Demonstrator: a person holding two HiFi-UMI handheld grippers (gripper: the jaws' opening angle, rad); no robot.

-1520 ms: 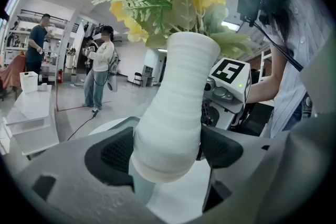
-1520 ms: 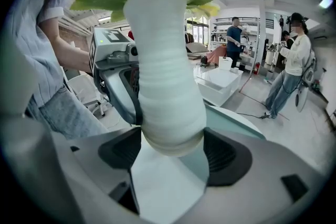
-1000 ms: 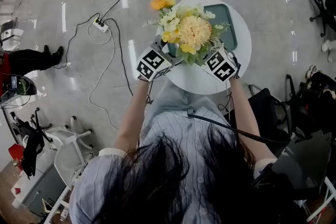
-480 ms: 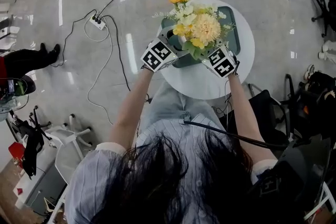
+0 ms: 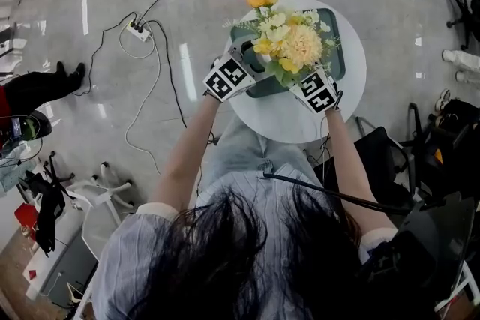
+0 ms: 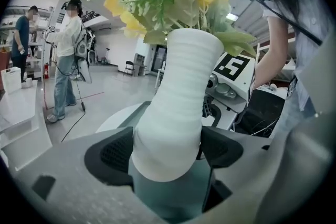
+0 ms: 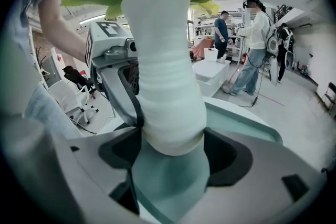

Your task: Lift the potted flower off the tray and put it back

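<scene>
The potted flower is a white ribbed vase (image 6: 176,107) (image 7: 165,86) holding yellow and orange blooms (image 5: 292,41). It stands upright over the near left part of the green tray (image 5: 339,49) on the round white table (image 5: 292,124). My left gripper (image 5: 253,70) (image 6: 169,149) and right gripper (image 5: 301,79) (image 7: 170,152) clamp the vase's lower part from opposite sides, each shut on it. The teal tray surface shows just under the vase's base; I cannot tell whether the base touches it.
A power strip (image 5: 139,31) with cables lies on the floor to the left. A black chair (image 5: 390,154) stands near the table's right. Two people (image 7: 252,44) stand in the background, and white chairs (image 5: 97,206) are at the lower left.
Both grippers carried the potted flower away from the table's near side and over the green tray. The blooms now cover the tray's left part.
</scene>
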